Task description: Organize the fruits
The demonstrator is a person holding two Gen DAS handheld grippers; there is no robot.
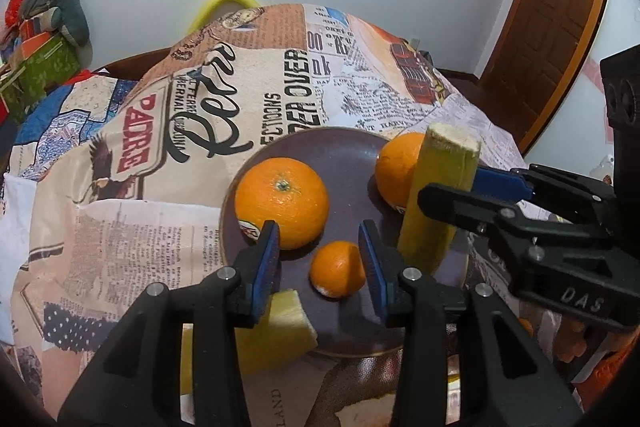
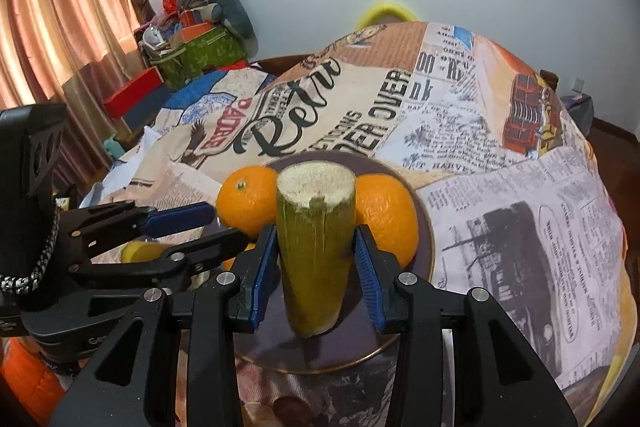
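Left wrist view shows the plate [image 1: 304, 147] already holding two big oranges [image 1: 282, 202], a small one [image 1: 338, 269] and a cane piece [image 1: 438, 199]. Left gripper [image 1: 319, 259] is apart around the small orange, untouching. Right gripper [image 2: 316, 267] brackets the cane, apparently just clear. Another cane piece [image 1: 280, 331] lies near, half off the plate.

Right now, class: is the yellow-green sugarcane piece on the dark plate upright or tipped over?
Upright. The yellow-green sugarcane piece stands on its lower end on the dark plate, pale cut top facing up.
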